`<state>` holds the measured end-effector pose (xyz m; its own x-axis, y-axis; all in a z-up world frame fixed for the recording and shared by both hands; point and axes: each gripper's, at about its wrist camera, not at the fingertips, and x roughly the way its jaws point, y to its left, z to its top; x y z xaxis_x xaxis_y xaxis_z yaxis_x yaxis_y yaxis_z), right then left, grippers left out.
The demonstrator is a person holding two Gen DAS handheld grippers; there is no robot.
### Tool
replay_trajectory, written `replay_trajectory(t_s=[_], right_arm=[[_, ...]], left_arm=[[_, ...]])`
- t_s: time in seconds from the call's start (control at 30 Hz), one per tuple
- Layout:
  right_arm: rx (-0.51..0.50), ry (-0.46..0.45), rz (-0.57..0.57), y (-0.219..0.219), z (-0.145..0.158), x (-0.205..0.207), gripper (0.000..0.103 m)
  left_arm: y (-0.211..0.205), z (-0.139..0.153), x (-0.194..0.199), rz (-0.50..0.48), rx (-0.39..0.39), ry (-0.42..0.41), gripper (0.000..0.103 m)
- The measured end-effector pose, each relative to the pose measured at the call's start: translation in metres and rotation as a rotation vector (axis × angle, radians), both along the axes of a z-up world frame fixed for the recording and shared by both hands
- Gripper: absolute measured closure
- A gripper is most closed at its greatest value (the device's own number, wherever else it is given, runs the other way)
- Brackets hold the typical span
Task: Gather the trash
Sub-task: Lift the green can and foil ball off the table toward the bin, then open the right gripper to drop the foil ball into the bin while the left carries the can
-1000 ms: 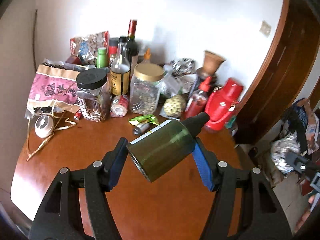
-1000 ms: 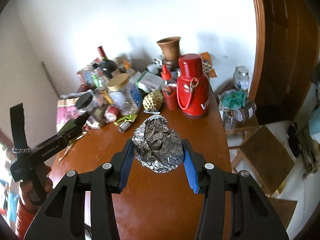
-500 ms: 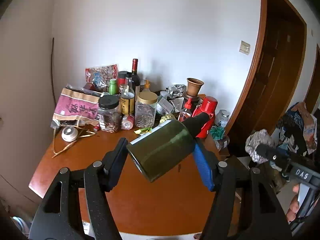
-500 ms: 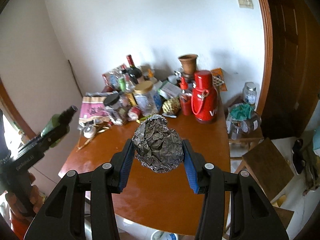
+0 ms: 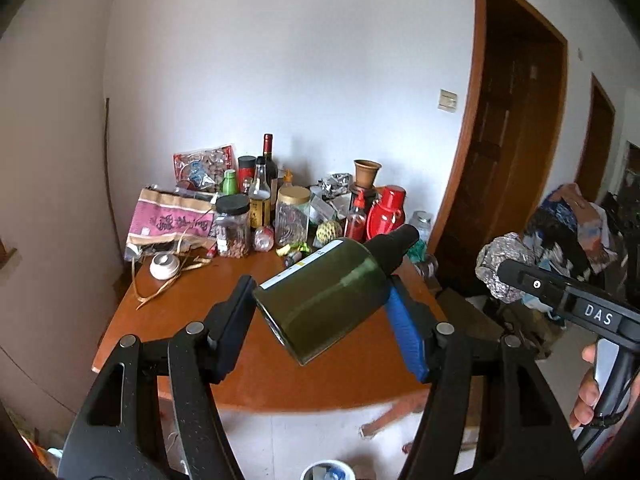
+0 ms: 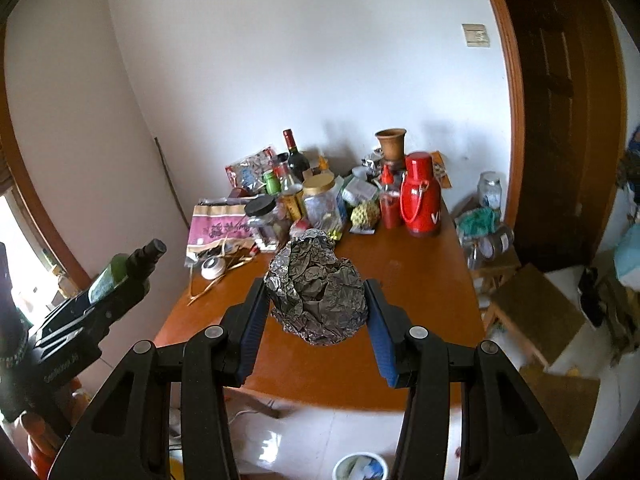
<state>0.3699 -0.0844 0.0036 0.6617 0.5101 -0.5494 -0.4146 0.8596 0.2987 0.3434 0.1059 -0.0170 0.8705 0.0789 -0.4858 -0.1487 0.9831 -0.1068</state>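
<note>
Left claw (image 5: pixel 320 312) grasping bottle (image 5: pixel 324 300), right claw (image 6: pixel 316 304) grasping foil ball (image 6: pixel 318 292); both now withdrawn from counter (image 6: pixel 420 280) ahead, bin (image 6: pixel 360 467) below, likely drop-off next.

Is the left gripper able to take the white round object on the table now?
Probably not: the left gripper is shut on the green bottle, so its jaws are full, and the white round object lies far off.
</note>
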Motion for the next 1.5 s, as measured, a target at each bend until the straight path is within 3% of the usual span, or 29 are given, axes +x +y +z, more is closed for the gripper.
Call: replay_trajectory(t_s=[0.33, 0.57, 0.8, 1.17, 1.5], right_arm=[[-0.007, 0.076, -0.063, 0.007, -0.025, -0.105, 0.059], [-0.045, 0.146, -0.082, 0.004, -0.041, -0.124, 0.059], [-0.098, 0.222, -0.064, 0.0, -0.076, -0.121, 0.059], [-0.163, 0.382, 0.021, 0.001, -0.182, -0.087, 0.059], [-0.258, 0.504, 0.103, -0.001, -0.304, -0.054, 0.059]], left_arm=[[0.008, -0.019, -0.092, -0.069, -0.017, 0.062, 0.039], [0.001, -0.036, -0.112, -0.105, -0.045, 0.112, 0.039], [-0.009, -0.072, -0.113, -0.102, -0.064, 0.199, 0.039], [-0.018, -0.187, -0.085, -0.019, -0.109, 0.41, 0.039], [-0.015, -0.322, -0.069, 0.096, -0.163, 0.579, 0.039]])
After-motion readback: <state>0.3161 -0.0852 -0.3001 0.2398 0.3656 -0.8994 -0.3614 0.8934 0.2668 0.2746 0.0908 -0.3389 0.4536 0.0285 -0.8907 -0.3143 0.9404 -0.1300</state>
